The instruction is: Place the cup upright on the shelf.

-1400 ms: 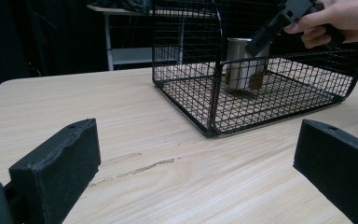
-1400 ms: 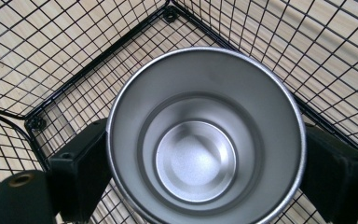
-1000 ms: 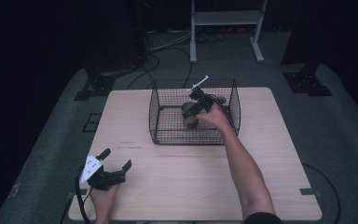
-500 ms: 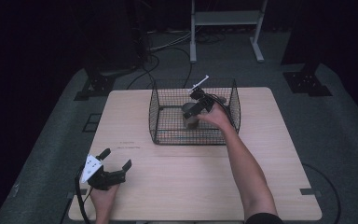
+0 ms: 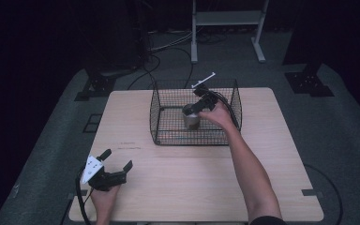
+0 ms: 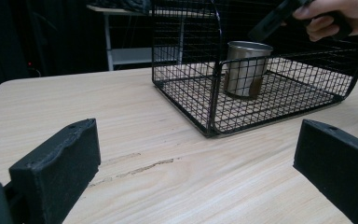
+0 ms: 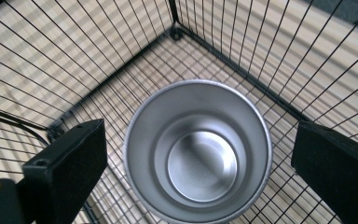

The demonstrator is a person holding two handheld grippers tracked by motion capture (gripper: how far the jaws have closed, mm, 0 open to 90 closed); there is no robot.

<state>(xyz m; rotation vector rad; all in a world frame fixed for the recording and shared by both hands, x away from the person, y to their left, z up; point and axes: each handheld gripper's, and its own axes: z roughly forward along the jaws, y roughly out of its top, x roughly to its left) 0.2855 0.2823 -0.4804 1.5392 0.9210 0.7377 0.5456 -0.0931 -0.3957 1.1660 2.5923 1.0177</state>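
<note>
A steel cup point(image 7: 198, 151) stands upright inside the wire basket point(image 5: 161, 117) on the table point(image 5: 262, 164); the right gripper point(image 5: 198, 107) hovers directly above it, jaws spread wide; the left gripper point(image 5: 107, 168) rests near the table's front edge, also spread

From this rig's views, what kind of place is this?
Probably a lab or recording studio, not a home: a bare wooden table stands among dark surroundings, cables trail across grey floor, and a metal stand sits behind. Props are few: a wire basket holding a steel cup.
</note>
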